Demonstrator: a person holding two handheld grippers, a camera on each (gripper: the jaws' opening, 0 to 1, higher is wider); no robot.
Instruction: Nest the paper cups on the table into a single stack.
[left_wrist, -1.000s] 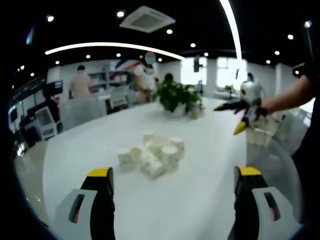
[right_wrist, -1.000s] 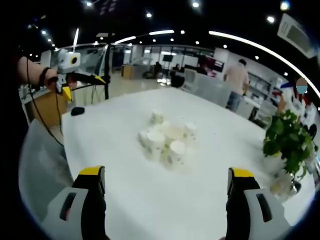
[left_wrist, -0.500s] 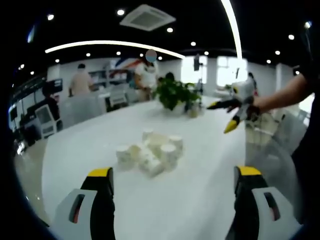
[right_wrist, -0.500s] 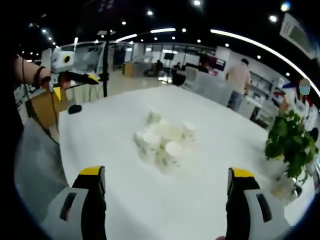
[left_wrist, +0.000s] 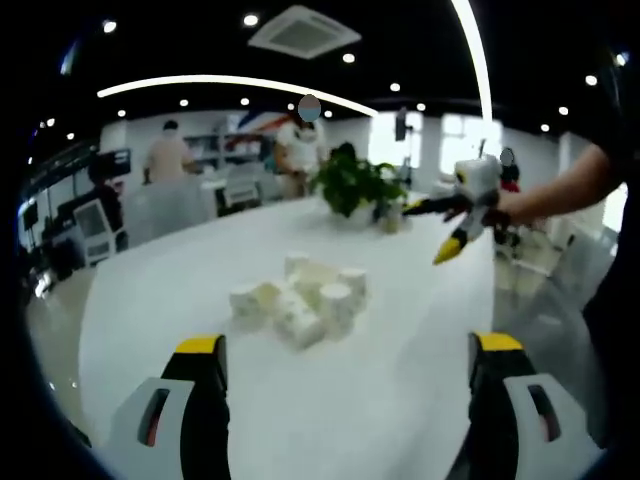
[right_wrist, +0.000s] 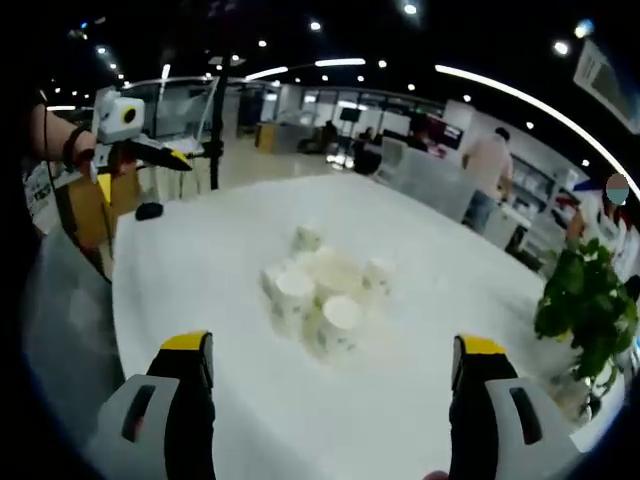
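Several white paper cups lie and stand in a loose cluster mid-table on the white table; some are tipped on their sides. My left gripper hangs open well short of them, nothing between its yellow-tipped jaws. My right gripper comes in from the right, held in a hand, open, above the table beyond the cups. In the right gripper view the same cups sit ahead of my open right gripper, and the left gripper shows far left, open.
A potted plant stands on the far side of the table, also the plant at right. A small black object lies near the table's left edge. Chairs, desks and people fill the office behind.
Both cameras have shifted slightly. In the left gripper view the right gripper has moved left, closer to the cups. The cups have not moved; both grippers stay open.
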